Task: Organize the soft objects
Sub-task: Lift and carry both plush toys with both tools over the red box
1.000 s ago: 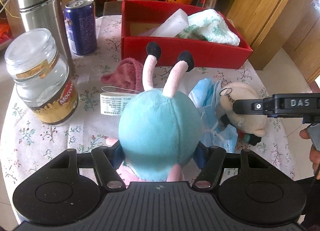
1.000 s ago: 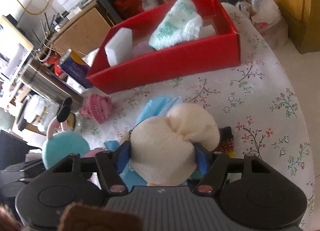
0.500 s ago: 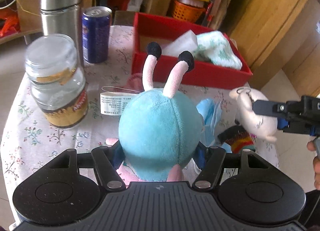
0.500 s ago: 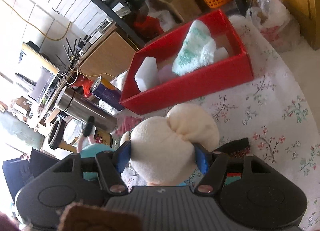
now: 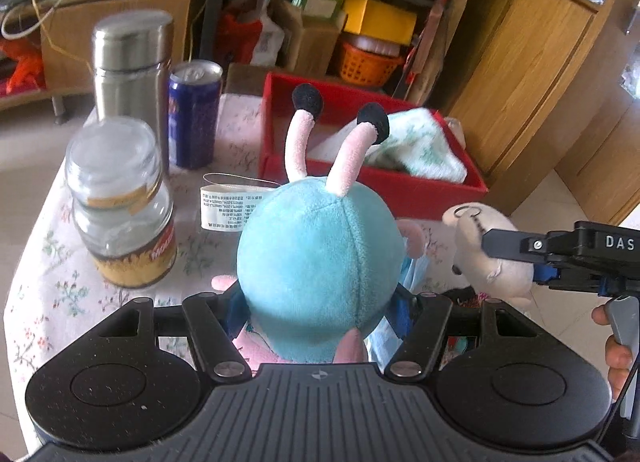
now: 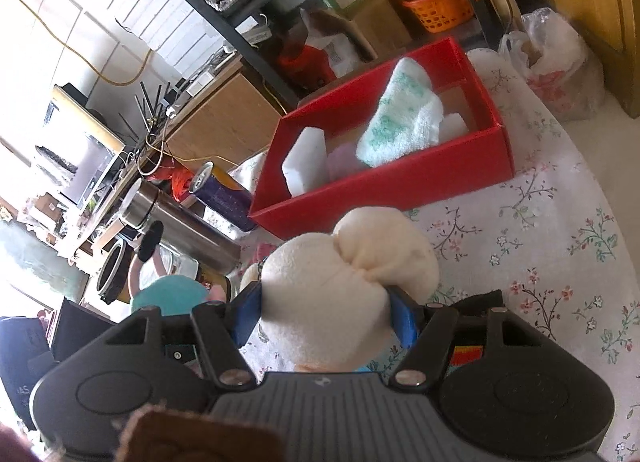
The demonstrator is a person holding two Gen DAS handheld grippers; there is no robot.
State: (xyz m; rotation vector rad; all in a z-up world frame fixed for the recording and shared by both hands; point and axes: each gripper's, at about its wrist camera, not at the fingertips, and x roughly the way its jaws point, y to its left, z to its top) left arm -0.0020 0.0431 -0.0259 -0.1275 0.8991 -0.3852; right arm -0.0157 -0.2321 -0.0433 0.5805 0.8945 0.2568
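On the left of the table with the flowery cloth we see a glass jar with a clear lid, a tall shiny metal flask and a blue drink can. Our left hand-held gripper squeezes a round blue plush toy with pink eye stalks, held up over the table. Behind it sits a red cardboard box with a white and green towel inside. Our right hand-held gripper squeezes a small cream plush toy, held up above the table too.
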